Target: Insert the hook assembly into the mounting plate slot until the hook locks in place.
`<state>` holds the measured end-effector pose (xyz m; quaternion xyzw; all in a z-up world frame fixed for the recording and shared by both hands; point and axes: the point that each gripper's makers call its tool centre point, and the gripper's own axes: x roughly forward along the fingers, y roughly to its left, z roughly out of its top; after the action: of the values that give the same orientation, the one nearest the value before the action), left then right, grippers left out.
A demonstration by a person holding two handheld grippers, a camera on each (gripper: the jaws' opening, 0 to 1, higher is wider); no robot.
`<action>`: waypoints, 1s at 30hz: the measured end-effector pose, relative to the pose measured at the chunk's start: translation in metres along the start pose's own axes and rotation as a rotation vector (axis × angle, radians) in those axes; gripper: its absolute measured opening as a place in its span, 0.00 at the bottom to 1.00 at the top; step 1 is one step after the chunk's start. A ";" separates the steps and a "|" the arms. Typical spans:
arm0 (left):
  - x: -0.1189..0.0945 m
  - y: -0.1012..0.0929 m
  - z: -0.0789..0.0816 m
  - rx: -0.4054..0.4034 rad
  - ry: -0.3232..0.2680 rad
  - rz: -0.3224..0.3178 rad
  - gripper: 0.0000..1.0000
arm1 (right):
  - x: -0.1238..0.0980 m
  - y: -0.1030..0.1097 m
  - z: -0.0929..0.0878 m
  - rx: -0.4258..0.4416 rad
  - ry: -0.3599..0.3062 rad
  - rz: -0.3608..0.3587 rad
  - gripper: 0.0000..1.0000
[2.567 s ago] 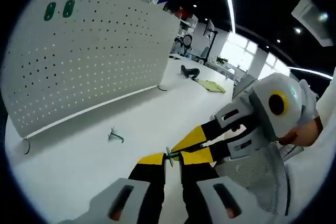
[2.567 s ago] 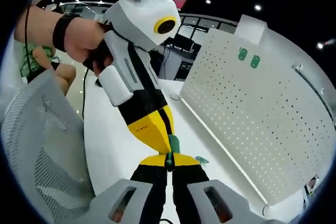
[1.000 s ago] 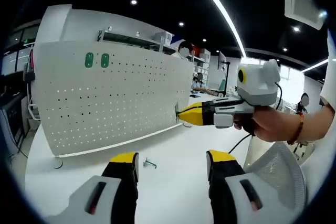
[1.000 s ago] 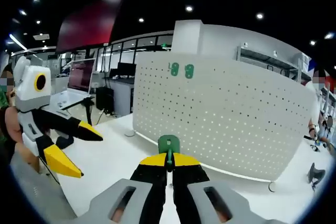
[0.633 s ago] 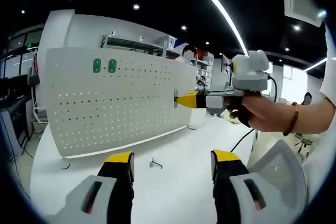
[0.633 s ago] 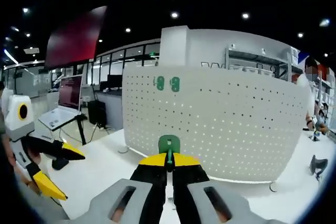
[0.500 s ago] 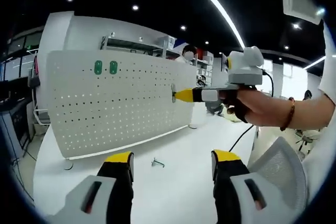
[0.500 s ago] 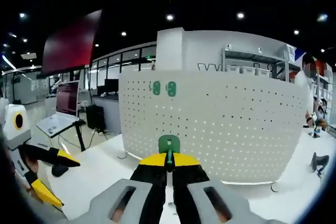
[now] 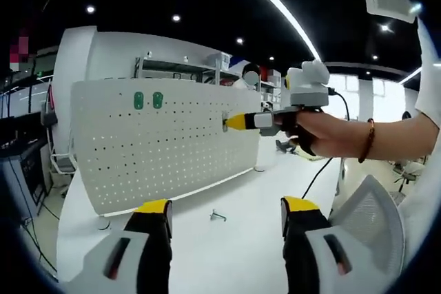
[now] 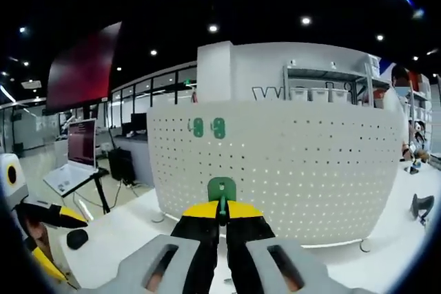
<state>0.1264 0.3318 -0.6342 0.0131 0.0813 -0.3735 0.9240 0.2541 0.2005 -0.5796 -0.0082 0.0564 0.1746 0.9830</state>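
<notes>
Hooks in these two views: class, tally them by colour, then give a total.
Green hooks: 3, two on the pegboard at and, one hook held in the right tool.
Metal hook: 1, lying on the table at.
Total: 4.

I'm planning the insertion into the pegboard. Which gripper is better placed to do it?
The right gripper: it is shut on the green hook and aimed at the pegboard. The left gripper is open, holding nothing.

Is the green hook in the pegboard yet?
Out. The right gripper holds the green hook pinched, in front of the pegboard.
</notes>
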 end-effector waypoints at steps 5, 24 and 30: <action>0.000 0.003 0.005 0.037 -0.033 0.009 0.68 | 0.005 0.001 0.007 0.007 -0.014 -0.006 0.01; -0.003 0.011 0.001 0.022 -0.081 0.031 0.72 | 0.038 -0.008 0.044 0.021 -0.060 -0.050 0.01; -0.006 0.018 0.002 -0.015 -0.101 0.031 0.72 | 0.049 -0.010 0.053 0.033 -0.077 -0.064 0.01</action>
<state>0.1346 0.3488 -0.6320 -0.0114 0.0372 -0.3589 0.9326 0.3091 0.2095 -0.5321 0.0127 0.0210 0.1423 0.9895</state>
